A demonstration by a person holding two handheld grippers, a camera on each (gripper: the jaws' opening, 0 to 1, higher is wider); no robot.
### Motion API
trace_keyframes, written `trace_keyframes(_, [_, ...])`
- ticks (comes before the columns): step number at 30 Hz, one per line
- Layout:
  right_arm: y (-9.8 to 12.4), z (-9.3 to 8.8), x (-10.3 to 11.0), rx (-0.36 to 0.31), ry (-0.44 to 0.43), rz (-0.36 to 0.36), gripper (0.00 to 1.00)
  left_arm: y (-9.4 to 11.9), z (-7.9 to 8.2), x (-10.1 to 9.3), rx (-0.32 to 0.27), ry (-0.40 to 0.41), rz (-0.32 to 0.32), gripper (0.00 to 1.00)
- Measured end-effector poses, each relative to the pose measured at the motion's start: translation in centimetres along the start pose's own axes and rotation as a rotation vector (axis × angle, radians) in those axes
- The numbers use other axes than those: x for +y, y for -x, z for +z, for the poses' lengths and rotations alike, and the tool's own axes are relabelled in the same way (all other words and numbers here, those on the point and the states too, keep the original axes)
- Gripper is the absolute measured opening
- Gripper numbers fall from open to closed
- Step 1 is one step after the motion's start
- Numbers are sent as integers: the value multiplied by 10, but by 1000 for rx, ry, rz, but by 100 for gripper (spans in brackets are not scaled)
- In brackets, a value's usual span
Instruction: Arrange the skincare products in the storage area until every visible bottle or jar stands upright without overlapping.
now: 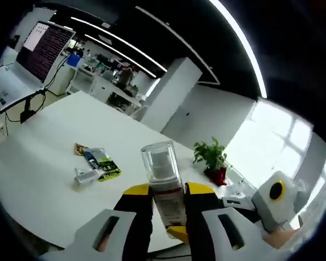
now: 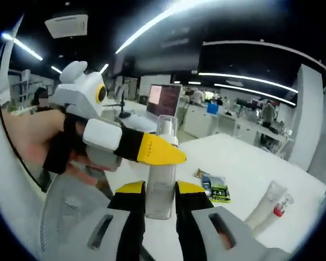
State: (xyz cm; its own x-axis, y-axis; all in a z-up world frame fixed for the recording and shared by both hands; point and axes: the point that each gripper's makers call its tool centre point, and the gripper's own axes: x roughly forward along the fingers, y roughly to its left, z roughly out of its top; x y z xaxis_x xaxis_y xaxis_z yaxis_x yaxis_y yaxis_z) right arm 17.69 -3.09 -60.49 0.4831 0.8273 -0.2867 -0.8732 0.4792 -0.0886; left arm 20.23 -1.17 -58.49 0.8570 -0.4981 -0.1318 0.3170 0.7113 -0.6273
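Between the left gripper's yellow-tipped jaws a clear-capped bottle stands along the jaw axis, its transparent cap rising well past the tips and its labelled body pinched on both sides; the jaws are closed down to the width of the bottle and grip it. The right gripper view shows the same bottle standing up between the right gripper's own yellow tips as well, cap pointing away from the camera, those jaws narrowed onto its lower body so that both tools seem to have hold of it at once. In that view the left gripper comes in from the left, its yellow tip lying across the bottle just beyond the right tool's tips. So the bottle's long axis runs straight out from both pairs of jaws, off the white table, and the coming move likely turns on one tool letting go so the other can stand it base down. Further out, left of the left jaws, a green sachet and a small clear item lie flat on the table; right of the right jaws, two tubes lie on their sides, one with a red cap, still to be stood up.
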Motion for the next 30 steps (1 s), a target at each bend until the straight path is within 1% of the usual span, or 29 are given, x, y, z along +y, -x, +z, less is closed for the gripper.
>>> trace_keyframes(1, [2,0,-2,3,-7,2,21,-2,0,-9,6,-13,-55,19])
trace_keyframes(2, [3,0,-2,1,-15,11,22,-2,0,-10,6,-16,-60,18])
trace_keyframes(3, [5,2,2,-6,-56,53,23,-3,0,-15,17,-34,-87,18])
trace_keyframes(4, [7,3,3,-12,-111,95,24,-3,-2,-22,30,-40,-133,18])
trace_keyframes(5, [8,6,5,-44,-135,140,24,-3,0,-27,28,-55,-167,18])
trace_keyframes(6, [12,8,7,-69,-181,203,25,-2,0,-32,41,-60,-200,18])
trace_keyframes(7, [14,8,6,-82,-230,232,25,1,0,-42,58,-59,-273,18])
trace_keyframes(8, [17,12,8,-106,-258,273,26,2,3,-45,50,-48,-295,18])
trace_keyframes(9, [23,17,11,-118,-280,334,26,5,3,-54,66,-60,-358,18])
trace_keyframes(10, [26,19,14,-119,-287,381,26,8,4,-59,71,-63,-388,18])
trace_keyframes(11, [30,19,17,-120,-269,434,26,10,5,-65,81,-74,-425,18])
trace_keyframes(12, [36,20,20,-105,-264,482,25,15,2,-74,109,-98,-481,18])
trace_keyframes(13, [40,23,22,-107,-272,509,25,17,4,-77,102,-118,-497,18])
trace_keyframes(14, [44,25,25,-108,-283,542,24,21,3,-86,121,-120,-548,18])
trace_keyframes(15, [47,28,29,-107,-300,572,23,23,4,-90,123,-126,-573,18])
trace_keyframes(16, [50,32,29,-119,-301,582,23,25,4,-92,126,-128,-595,18])
trace_keyframes(17, [53,34,34,-122,-316,612,23,29,5,-99,132,-130,-642,18])
trace_keyframes(18, [54,37,38,-120,-340,633,22,31,6,-101,131,-134,-665,18])
trace_keyframes(19, [54,39,39,-124,-336,634,22,33,7,-103,129,-130,-685,18])
trace_keyframes(20, [55,40,42,-126,-336,649,22,34,7,-105,131,-135,-706,18])
trace_keyframes(21, [55,42,44,-122,-344,655,22,33,8,-103,131,-138,-700,18])
trace_keyframes(25, [55,47,45,-111,-349,652,22,35,9,-103,146,-150,-732,18])
trace_keyframes(26, [56,50,44,-120,-377,655,22,35,9,-104,149,-148,-736,18])
trace_keyframes(27, [59,57,44,-141,-420,669,22,36,6,-106,170,-151,-753,18])
trace_keyframes(28, [60,61,42,-153,-442,671,23,34,4,-108,171,-164,-748,18])
trace_keyframes(29, [58,60,37,-145,-449,645,20,33,3,-107,177,-172,-749,18])
trace_keyframes(30, [58,54,37,-111,-429,633,20,32,2,-107,181,-175,-747,18])
